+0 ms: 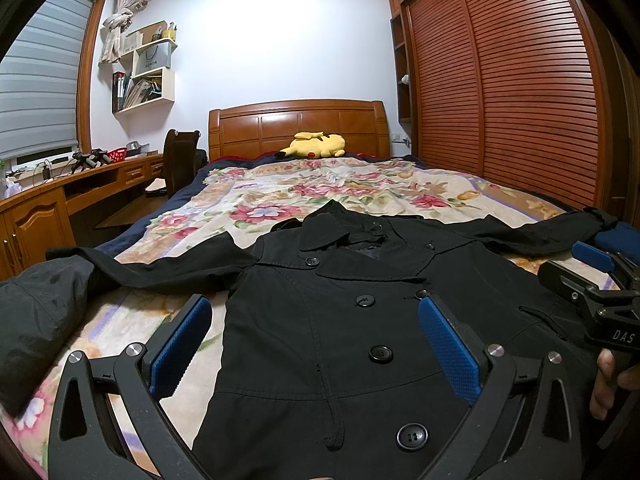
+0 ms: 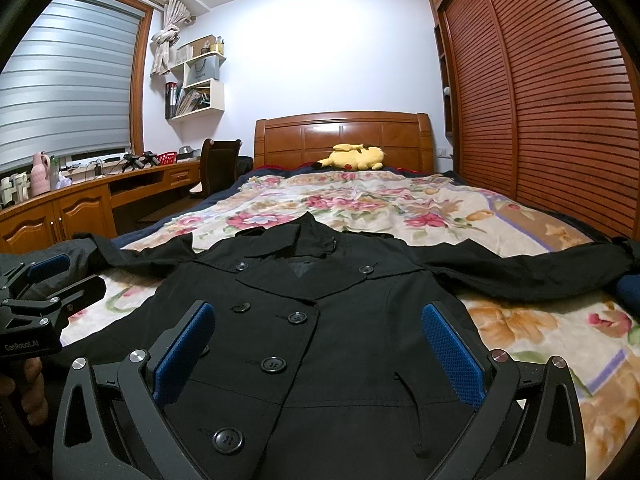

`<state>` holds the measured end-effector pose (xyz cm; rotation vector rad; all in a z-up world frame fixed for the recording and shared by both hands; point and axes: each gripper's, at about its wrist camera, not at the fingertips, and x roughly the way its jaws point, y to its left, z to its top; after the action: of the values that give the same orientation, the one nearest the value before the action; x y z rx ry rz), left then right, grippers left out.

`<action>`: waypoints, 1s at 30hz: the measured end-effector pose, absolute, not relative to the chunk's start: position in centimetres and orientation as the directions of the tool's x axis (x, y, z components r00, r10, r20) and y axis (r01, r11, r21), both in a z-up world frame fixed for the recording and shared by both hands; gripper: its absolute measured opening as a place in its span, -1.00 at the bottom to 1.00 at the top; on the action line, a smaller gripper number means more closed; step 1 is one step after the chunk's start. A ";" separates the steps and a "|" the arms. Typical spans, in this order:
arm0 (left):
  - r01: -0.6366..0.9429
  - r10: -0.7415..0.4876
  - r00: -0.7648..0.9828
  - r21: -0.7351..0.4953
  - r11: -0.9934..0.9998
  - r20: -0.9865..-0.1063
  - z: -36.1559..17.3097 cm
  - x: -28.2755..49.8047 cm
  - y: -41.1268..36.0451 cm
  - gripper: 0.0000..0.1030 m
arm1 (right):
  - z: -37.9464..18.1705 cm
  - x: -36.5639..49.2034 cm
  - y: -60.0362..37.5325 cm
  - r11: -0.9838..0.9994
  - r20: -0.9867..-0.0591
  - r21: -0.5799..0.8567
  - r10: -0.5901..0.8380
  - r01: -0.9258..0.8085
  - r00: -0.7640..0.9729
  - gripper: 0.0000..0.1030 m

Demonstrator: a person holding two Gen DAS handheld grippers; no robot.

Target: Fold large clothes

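Note:
A black double-breasted coat [image 1: 340, 320] lies flat and face up on the floral bedspread [image 1: 280, 200], collar toward the headboard, both sleeves spread out sideways. It also shows in the right wrist view [image 2: 320, 340]. My left gripper [image 1: 316, 340] is open and empty above the coat's lower left front. My right gripper [image 2: 320, 348] is open and empty above the coat's lower right front. The right gripper also shows at the right edge of the left wrist view [image 1: 592, 280]; the left gripper shows at the left edge of the right wrist view [image 2: 52, 284].
A yellow plush toy [image 1: 316, 145] lies by the wooden headboard [image 1: 300, 124]. A louvred wooden wardrobe [image 1: 500, 80] runs along the bed's right side. A wooden desk [image 1: 60, 196] and chair [image 1: 180, 160] stand left of the bed, under wall shelves [image 1: 144, 68].

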<state>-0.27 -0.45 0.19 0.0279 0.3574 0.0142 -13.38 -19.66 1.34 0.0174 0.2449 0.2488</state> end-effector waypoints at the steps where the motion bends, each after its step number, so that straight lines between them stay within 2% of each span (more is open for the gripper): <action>1: -0.008 0.018 0.937 0.029 1.000 -0.350 0.1 -0.3 -0.4 1.00 | 1.3 -13.4 -19.7 0.969 -0.239 0.047 0.246 -0.242 0.939 1.00; 30: -0.019 0.026 0.931 0.023 1.000 -0.365 0.7 -0.2 -0.4 1.00 | 1.2 -13.2 -19.4 0.965 -0.244 0.031 0.259 -0.260 0.934 1.00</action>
<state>-0.25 -0.40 0.67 0.0193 0.3742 0.0227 -13.16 -19.40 1.21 -0.0017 0.2496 0.2653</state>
